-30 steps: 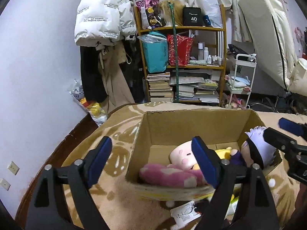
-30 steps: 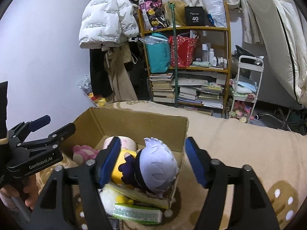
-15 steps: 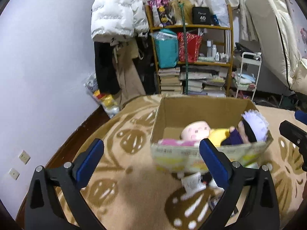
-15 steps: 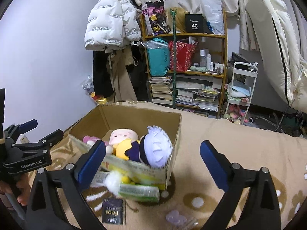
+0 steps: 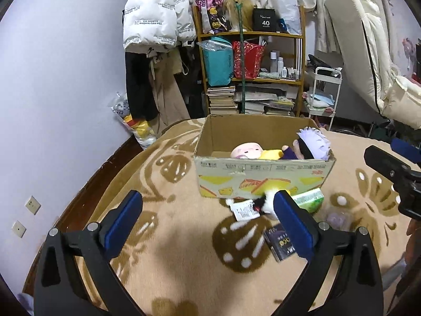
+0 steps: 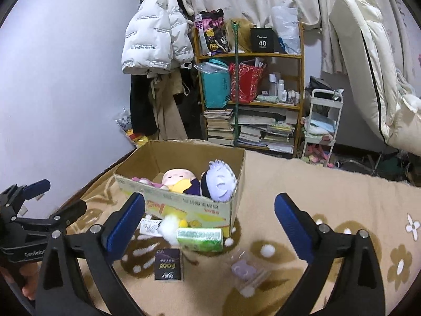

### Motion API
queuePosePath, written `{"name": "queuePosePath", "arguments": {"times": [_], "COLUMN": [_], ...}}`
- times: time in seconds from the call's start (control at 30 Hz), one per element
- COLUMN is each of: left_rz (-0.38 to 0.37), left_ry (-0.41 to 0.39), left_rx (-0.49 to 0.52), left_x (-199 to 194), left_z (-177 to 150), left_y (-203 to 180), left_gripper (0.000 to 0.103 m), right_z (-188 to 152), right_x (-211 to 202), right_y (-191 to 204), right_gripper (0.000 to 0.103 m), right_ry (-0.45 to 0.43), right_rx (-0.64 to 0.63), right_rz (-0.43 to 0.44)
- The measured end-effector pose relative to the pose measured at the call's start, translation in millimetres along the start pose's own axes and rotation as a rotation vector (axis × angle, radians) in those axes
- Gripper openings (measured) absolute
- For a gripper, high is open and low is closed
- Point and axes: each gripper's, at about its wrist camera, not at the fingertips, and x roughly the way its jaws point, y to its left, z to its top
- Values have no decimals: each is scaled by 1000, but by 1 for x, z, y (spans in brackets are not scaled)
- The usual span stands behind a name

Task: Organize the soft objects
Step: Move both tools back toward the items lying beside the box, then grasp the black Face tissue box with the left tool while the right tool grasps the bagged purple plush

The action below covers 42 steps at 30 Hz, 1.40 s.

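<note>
Both tools idle, jaws spread wide w/ nothing between: left gripper [image 5: 208, 212] and right gripper [image 6: 209, 214] face the open brown cardboard box [image 6: 184, 206] at centre frame, plush dolls inside. A small white fluffy plush toy [image 6: 168, 227] lies on the beige patterned blanket [image 6: 329, 200] touching the box front, lower centre. Looks light, squashy; pinch mid-body, not the paper tag.

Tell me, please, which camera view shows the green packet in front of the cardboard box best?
The right wrist view: the green packet lies fully visible against the cardboard box. In the left wrist view, the left gripper's right finger hides much of the packet.
</note>
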Motion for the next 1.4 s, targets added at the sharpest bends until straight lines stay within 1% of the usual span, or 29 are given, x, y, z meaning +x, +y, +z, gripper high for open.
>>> {"name": "queuePosePath", "arguments": {"times": [0.23, 0.37, 0.6, 0.73, 0.8, 0.93, 1.17, 1.4], "left_rz": [-9, -26, -70, -97, -94, -96, -144, -182], "left_ry": [12, 20, 43, 84, 97, 129, 188, 227], "left_rx": [10, 13, 17, 21, 24, 40, 33, 40], "left_x": [-4, 3, 28, 47, 58, 78, 95, 109], "left_z": [-8, -6, -8, -7, -5, -5, -12, -20], "left_y": [-1, -3, -9, -17, -22, -31, -41, -50], "left_gripper": [99, 99, 99, 99, 99, 99, 99, 99], "right_z": [-11, -14, -18, -20, -23, -27, -37, -48], "right_x": [-8, -6, 14, 29, 37, 51, 74, 88], "right_y": [0, -3, -23, -37, -43, -47, -61, -67], "right_gripper": [103, 103, 103, 103, 103, 102, 102, 102], "right_ry": [31, 36, 97, 143, 167, 203, 273, 335], "right_rx": [-3, 2, 68, 116, 140, 163, 230, 260], "right_rz": [-26, -81, -93, -97, -83, -92, -108, -118]}}
